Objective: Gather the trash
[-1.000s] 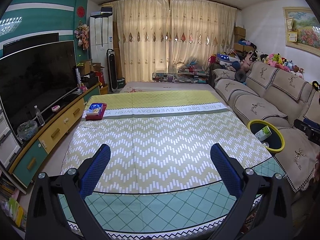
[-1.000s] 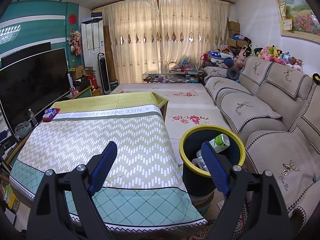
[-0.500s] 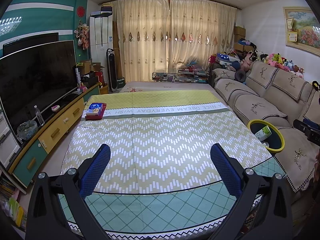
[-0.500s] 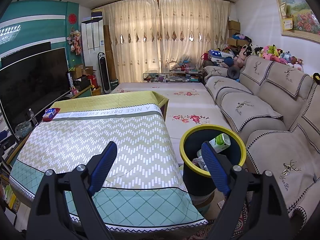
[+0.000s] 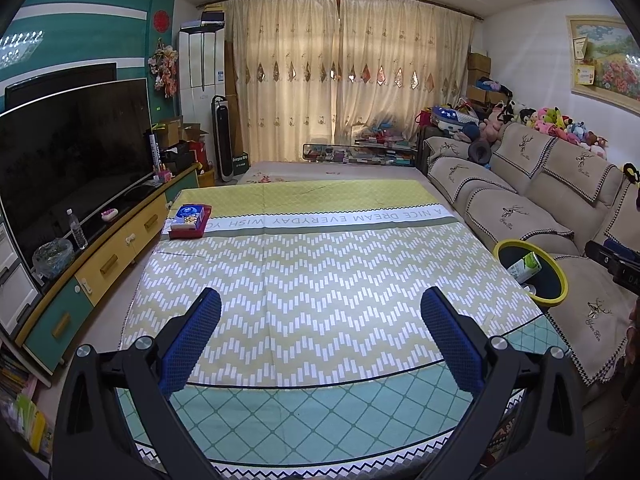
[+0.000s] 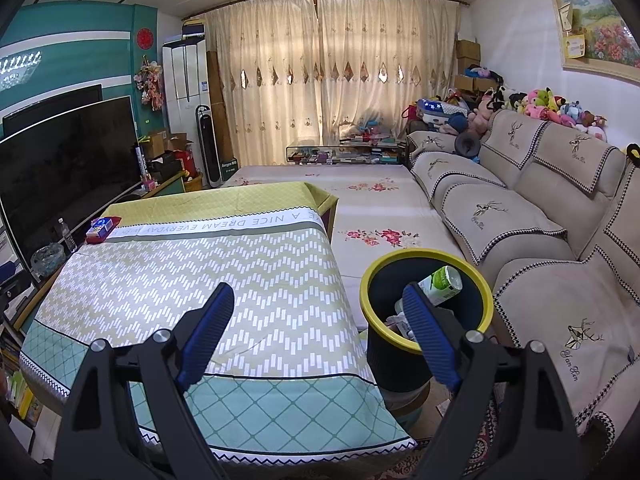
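Note:
A dark trash bin with a yellow rim (image 6: 476, 280) stands on the floor between the table and the sofa; it also shows in the left wrist view (image 5: 560, 280). A green-and-white carton (image 6: 440, 284) and other trash lie inside it. My right gripper (image 6: 320, 300) is open and empty, near the table's right front corner, just left of the bin. My left gripper (image 5: 320, 304) is open and empty above the front of the table's patterned cloth (image 5: 320, 272).
A red tray with a blue tissue pack (image 5: 190, 220) sits at the table's far left corner. A TV (image 5: 72, 152) on a low cabinet runs along the left. A beige sofa (image 6: 560, 208) runs along the right, with plush toys on its back.

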`<state>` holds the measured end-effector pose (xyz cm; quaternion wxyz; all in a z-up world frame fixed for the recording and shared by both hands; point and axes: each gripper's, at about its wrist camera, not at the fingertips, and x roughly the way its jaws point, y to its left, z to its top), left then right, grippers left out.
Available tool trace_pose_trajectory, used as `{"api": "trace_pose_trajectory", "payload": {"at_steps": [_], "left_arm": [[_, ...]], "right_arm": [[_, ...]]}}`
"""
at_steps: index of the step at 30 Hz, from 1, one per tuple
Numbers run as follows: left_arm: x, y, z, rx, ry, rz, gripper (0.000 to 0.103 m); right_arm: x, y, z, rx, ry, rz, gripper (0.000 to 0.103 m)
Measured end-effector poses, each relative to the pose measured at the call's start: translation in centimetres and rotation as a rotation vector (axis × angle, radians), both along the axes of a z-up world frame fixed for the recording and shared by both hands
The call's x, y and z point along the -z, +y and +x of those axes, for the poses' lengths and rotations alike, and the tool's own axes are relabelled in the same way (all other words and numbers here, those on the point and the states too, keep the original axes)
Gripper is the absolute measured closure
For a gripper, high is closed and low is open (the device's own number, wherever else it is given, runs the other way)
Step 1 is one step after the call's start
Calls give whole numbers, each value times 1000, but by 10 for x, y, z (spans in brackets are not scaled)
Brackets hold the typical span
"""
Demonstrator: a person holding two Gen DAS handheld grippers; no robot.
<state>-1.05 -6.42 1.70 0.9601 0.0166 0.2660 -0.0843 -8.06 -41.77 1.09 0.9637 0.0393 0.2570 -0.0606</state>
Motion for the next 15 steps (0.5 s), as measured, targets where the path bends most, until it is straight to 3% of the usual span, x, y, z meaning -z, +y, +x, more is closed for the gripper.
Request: {"api": "trace_pose_trajectory", "payload": {"at_steps": [15], "left_arm": [[-1,-2,0,2,1,1,5]], "right_arm": [[-1,1,-1,-7,4,6,21]]}}
